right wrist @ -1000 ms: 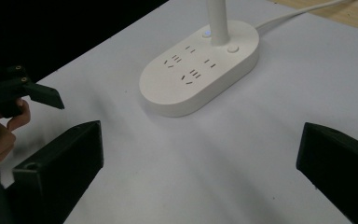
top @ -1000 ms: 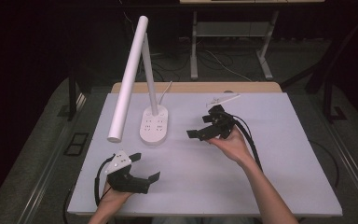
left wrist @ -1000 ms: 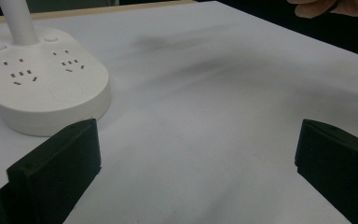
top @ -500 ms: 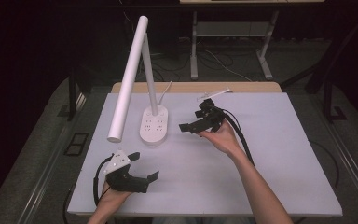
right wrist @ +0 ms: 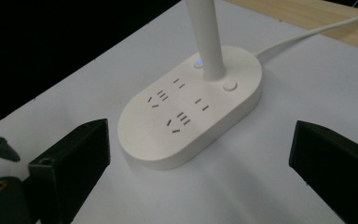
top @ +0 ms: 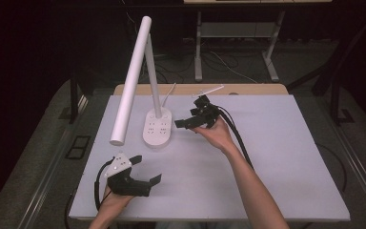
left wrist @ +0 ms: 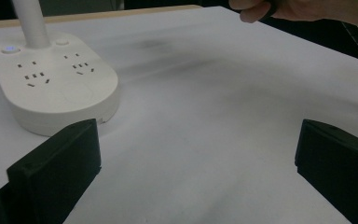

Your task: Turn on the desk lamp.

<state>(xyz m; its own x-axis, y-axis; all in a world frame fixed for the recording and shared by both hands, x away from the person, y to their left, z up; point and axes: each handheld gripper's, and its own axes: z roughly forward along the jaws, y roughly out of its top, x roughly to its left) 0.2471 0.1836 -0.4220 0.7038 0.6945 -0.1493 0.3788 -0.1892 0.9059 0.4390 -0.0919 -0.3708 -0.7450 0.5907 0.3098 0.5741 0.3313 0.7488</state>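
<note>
No readable text anywhere (lamp base (right wrist: 191,112) unmarked).

A white desk lamp (top: 138,81) is standing at the far left of the white table (top: 286,181), its oval socket base (top: 158,128) blocking the surface there and its long tube head (top: 130,82) slanting out over the left edge. The right gripper (top: 190,121), jaws spread, is hovering just beside the base. The left gripper (top: 145,169), jaws also apart, is sitting near the front edge. Bare tabletop is lying open between them and across the right half.
</note>
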